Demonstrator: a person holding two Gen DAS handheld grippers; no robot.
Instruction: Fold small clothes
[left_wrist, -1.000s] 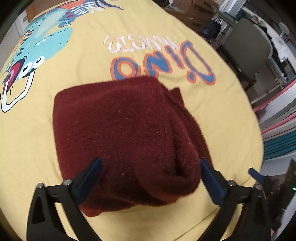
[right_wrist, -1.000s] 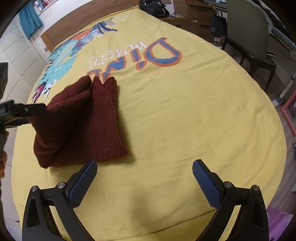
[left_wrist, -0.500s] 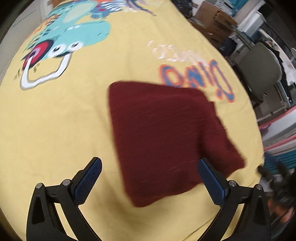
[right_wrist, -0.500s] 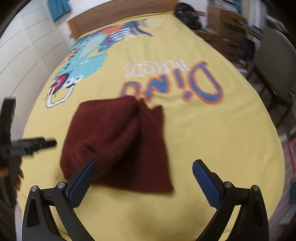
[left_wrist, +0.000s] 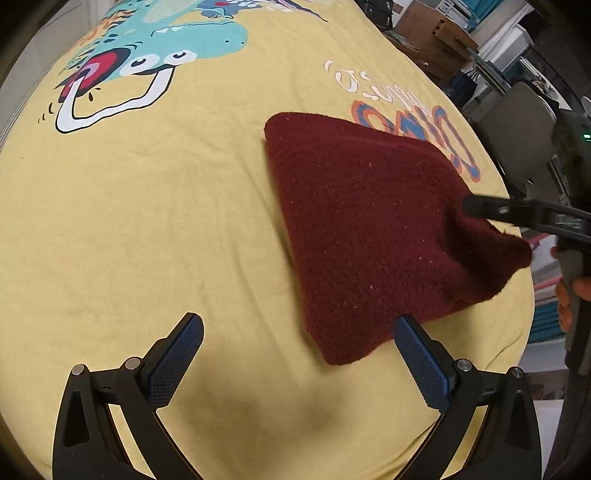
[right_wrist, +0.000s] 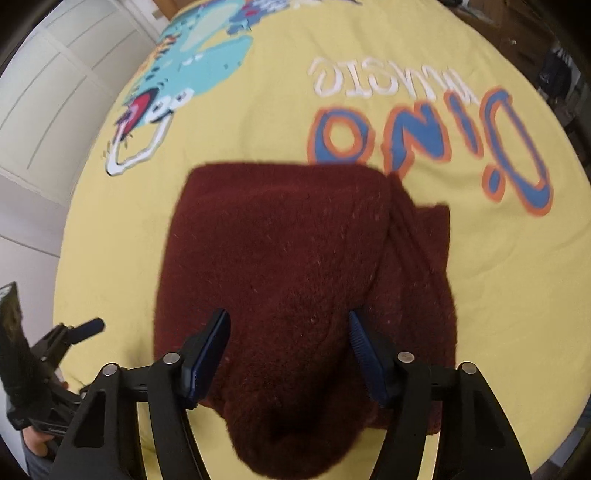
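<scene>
A dark red fuzzy garment (left_wrist: 373, 229) lies folded on a yellow bedspread (left_wrist: 147, 221) with a dinosaur print. In the right wrist view the garment (right_wrist: 295, 266) fills the middle. My right gripper (right_wrist: 290, 350) is closing around the near fold of the garment, which bulges between its blue pads (right_wrist: 210, 347) and is lifted there. In the left wrist view it (left_wrist: 480, 208) comes in from the right, on the garment's near right corner. My left gripper (left_wrist: 295, 358) is open and empty, hovering above bare bedspread to the left of the garment.
The bedspread carries a teal dinosaur print (left_wrist: 155, 48) at the far left and "Dino" lettering (right_wrist: 424, 136) behind the garment. A grey chair (left_wrist: 517, 125) and boxes (left_wrist: 436, 33) stand beyond the bed's right edge. White panelled doors (right_wrist: 55, 92) are to the left.
My left gripper has let go of the garment and drawn back to the left. My right gripper has moved from bare bedspread onto the garment's near fold and narrowed around it.
</scene>
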